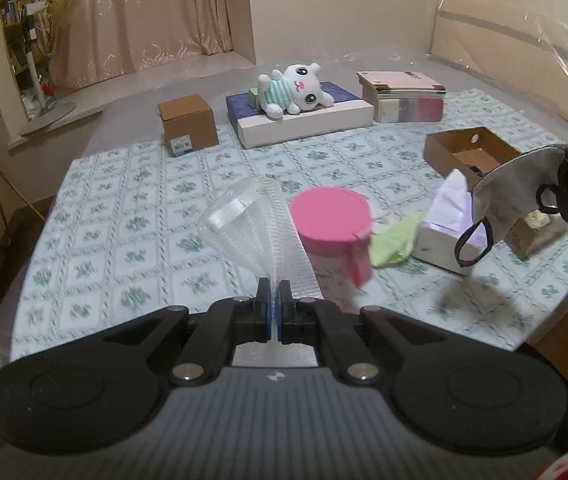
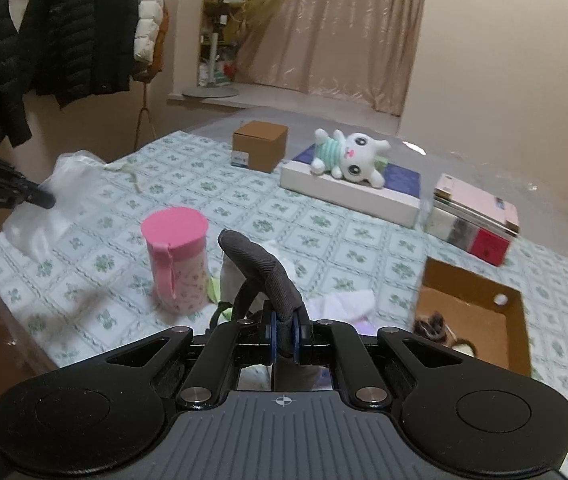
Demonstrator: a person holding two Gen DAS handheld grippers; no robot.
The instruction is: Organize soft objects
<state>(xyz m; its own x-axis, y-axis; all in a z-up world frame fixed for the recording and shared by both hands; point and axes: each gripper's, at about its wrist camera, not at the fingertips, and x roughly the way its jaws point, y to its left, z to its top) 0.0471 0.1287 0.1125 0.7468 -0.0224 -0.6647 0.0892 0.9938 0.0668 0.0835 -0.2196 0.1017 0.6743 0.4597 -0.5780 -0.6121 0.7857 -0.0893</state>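
- Surface (image 1: 131, 216): covered by a green-patterned cloth with clear film on top. Landmark: pink canister (image 1: 330, 220), near the middle of the front part.
- Long flat white box (image 1: 308, 120), far behind the canister, with a white plush toy (image 1: 300, 90) lying on it.
- Open cardboard box (image 1: 470, 148): right of the canister, some small things inside.
- Closed brown box (image 1: 187, 124): behind the canister, to its left.
- Tissue box (image 1: 450, 236): just right of the canister, green cloth (image 1: 396, 242) between them.
- Left tool (image 1: 275, 286): pinched tight on a clear plastic bag (image 1: 243, 220), held up just left of the canister.
- Right tool (image 2: 282, 318): closed on a grey face mask (image 2: 261, 264), hanging in the air right of the canister, over the tissue box.
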